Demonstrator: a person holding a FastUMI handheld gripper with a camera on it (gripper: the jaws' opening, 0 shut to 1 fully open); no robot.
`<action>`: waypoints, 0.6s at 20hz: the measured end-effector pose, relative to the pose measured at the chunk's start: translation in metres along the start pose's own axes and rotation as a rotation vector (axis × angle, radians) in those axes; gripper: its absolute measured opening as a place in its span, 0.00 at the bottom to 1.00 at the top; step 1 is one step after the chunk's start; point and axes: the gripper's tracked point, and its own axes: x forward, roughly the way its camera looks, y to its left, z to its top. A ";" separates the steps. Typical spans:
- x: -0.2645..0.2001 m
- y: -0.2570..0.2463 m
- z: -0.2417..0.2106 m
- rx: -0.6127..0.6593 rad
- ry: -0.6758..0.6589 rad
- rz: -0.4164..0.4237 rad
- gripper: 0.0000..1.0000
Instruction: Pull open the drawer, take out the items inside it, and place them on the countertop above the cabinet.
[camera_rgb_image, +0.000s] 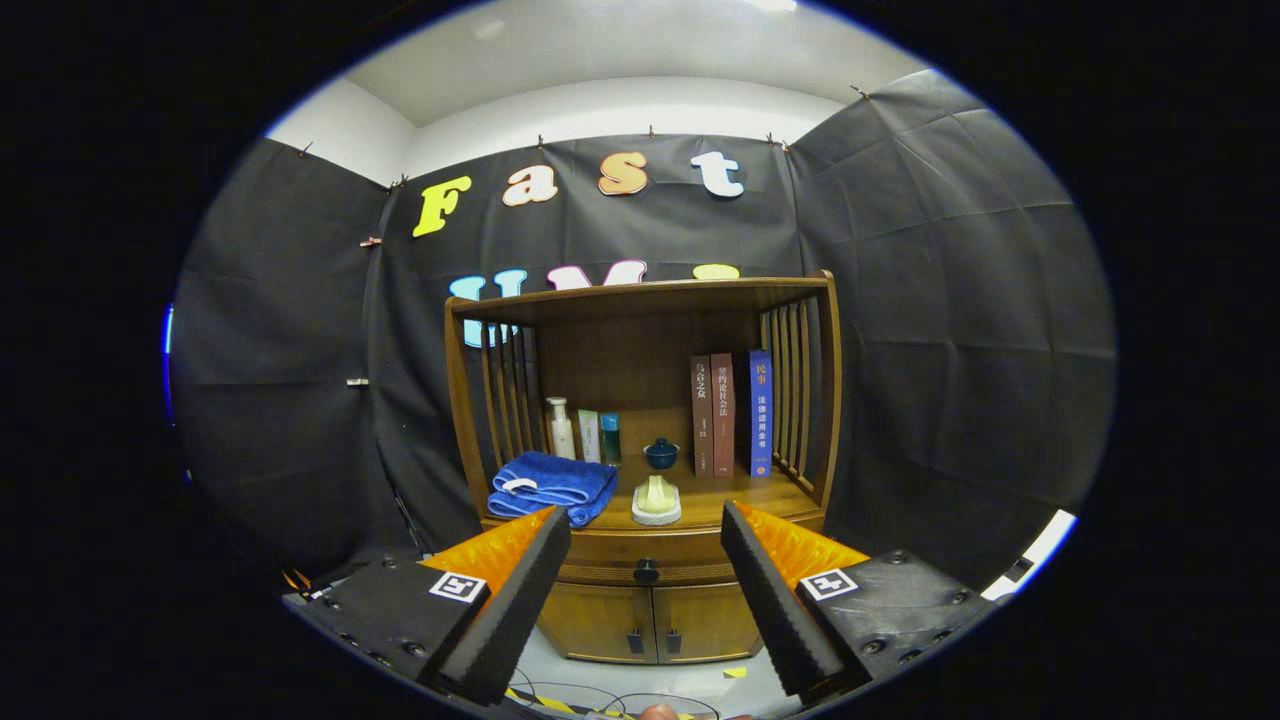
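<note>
A wooden cabinet (640, 420) stands ahead against the booth wall. Its drawer (650, 560) sits shut below the countertop (730, 500), with a dark round knob (646, 572) in the middle. My gripper (646, 530) is open, well short of the cabinet, and the knob shows between the two fingers with nothing held. On the countertop lie a folded blue towel (552, 486), a pale soap in a white dish (656, 500) and a small dark blue lidded pot (661, 453). The inside of the drawer is hidden.
Three bottles (582, 432) stand at the back left of the countertop, three upright books (732, 414) at the back right. Slatted side panels and a top shelf (640, 295) box in the countertop. Two lower doors (650, 622) with small handles sit under the drawer. Cables lie on the floor.
</note>
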 end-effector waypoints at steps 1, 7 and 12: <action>0.000 -0.001 0.000 0.002 -0.001 -0.001 0.98; 0.004 -0.001 -0.005 0.006 0.006 -0.001 0.98; 0.006 0.002 -0.006 0.003 0.003 0.002 0.98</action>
